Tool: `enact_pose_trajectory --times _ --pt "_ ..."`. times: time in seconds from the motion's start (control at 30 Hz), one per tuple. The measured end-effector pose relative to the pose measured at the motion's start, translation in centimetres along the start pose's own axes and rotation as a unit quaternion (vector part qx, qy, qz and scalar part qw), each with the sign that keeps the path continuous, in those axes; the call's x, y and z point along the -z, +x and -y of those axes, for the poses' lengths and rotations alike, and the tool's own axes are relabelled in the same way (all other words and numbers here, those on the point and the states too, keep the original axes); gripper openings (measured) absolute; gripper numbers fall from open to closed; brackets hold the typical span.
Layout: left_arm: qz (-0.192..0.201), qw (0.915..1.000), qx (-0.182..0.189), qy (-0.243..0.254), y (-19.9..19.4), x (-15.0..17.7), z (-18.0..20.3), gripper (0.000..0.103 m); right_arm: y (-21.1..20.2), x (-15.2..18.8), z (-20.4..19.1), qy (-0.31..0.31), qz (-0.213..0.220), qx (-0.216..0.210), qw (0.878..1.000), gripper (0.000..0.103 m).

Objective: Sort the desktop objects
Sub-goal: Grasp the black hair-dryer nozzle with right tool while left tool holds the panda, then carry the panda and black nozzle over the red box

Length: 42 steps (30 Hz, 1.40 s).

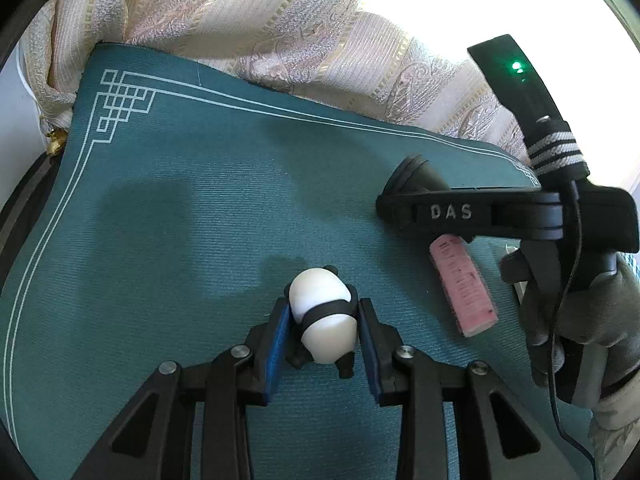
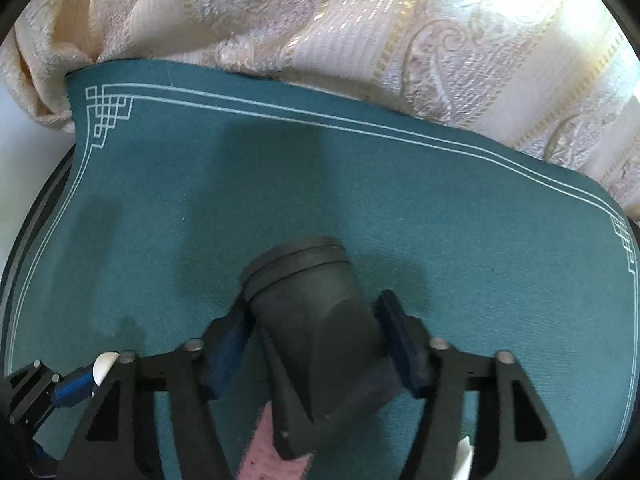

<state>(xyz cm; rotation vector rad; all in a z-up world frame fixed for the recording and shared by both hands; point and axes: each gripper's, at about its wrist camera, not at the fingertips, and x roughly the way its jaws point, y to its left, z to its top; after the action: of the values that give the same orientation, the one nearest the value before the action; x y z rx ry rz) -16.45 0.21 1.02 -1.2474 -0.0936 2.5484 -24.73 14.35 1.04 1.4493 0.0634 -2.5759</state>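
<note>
Left wrist: my left fingers (image 1: 323, 320) grasp the white-and-black panda figurine (image 1: 324, 316) above the teal mat (image 1: 160, 220); pink eraser block (image 1: 464, 286) lies right. Right wrist: my right fingers (image 2: 316, 340) grasp a dark grey plastic cylinder (image 2: 316, 312) over the mat.

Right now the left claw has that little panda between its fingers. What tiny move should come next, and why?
Probably a gentle squeeze shut, then lift. The left gripper straddles the panda figurine, blue pads close on both sides, yet the toy seems to rest on the green mat. The pink eraser lies apart, so it should not interfere.
</note>
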Motion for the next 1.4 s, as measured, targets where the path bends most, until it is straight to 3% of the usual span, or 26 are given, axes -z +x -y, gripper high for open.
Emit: enact_pose_trajectory --times 0.07,0.37,0.63,1.0,1.4 --pt "0.0 1.0 -0.001 0.001 0.0 0.1 0.0 0.034 -0.3 0.0 0.2 0.012 0.003 -0.011 1.0 0.052" --pt "0.003 1.0 -0.005 0.004 0.3 0.5 -0.2 0.034 -5.5 2.0 0.5 0.052 0.066 -0.051 0.995 0.052" --pt "0.022 0.9994 -0.017 0.019 -1.0 0.6 1.0 0.034 -10.9 5.5 0.1 0.058 0.105 -0.053 0.991 0.052" --pt "0.052 0.9966 -0.018 0.06 -3.7 1.8 4.5 0.034 -18.6 13.0 2.9 0.103 0.155 -0.036 0.982 0.052" --pt "0.057 0.9951 0.004 0.08 -6.5 5.6 8.4 0.034 -25.0 21.0 7.4 0.151 0.185 0.02 0.971 0.052"
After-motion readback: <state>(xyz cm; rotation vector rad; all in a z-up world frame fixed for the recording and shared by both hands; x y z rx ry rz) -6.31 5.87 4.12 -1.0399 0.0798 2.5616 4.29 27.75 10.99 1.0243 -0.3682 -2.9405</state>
